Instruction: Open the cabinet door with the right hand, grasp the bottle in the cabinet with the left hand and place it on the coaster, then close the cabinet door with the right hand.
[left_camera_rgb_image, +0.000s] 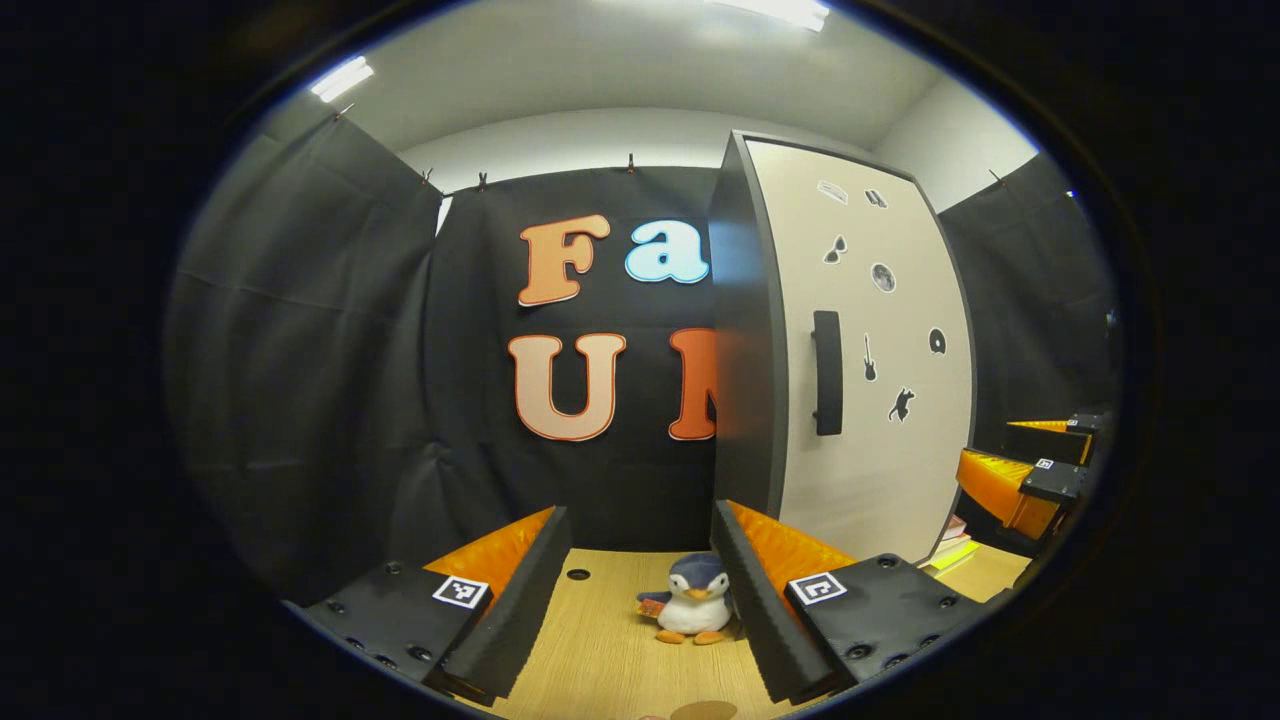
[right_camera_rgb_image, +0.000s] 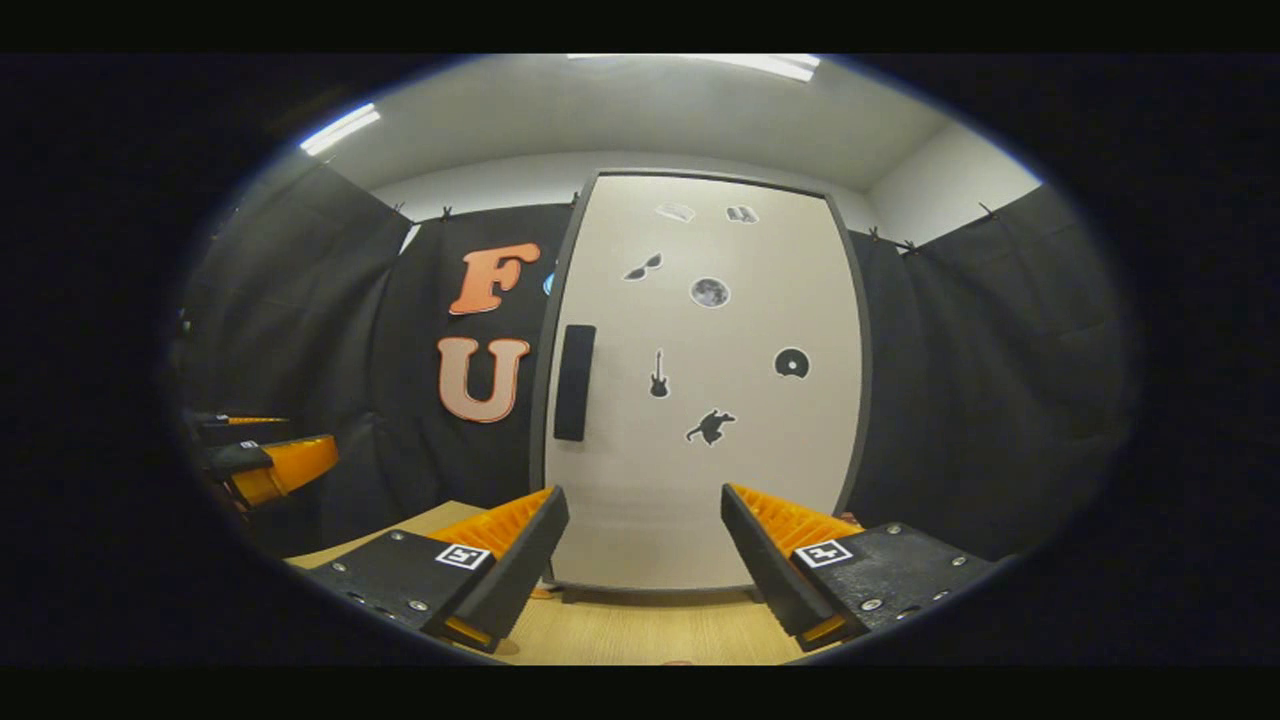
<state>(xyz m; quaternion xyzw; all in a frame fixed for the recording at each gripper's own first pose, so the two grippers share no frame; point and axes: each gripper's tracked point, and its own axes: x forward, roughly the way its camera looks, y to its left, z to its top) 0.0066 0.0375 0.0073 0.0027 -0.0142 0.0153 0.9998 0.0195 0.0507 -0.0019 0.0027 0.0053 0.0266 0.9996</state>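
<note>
The cabinet (left_camera_rgb_image: 745, 330) stands upright on the wooden table, its white door (right_camera_rgb_image: 710, 400) shut and covered with small black stickers. A black vertical handle (right_camera_rgb_image: 574, 382) sits at the door's left edge, seen also as the handle (left_camera_rgb_image: 827, 372) in the left gripper view. My right gripper (right_camera_rgb_image: 640, 560) faces the door head-on from a short way off, open and holding nothing. My left gripper (left_camera_rgb_image: 640, 590) is open and bare too, to the left of the cabinet, aimed past its dark side. At the bottom edge of the left gripper view a brown round coaster (left_camera_rgb_image: 703, 711) peeks in.
A plush penguin (left_camera_rgb_image: 692, 598) sits on the table (left_camera_rgb_image: 590, 660) between my left fingers, near the cabinet's corner. A few books (left_camera_rgb_image: 950, 548) lie flat to the right of the cabinet. The other gripper (left_camera_rgb_image: 1030, 470) shows at the right edge of the left gripper view.
</note>
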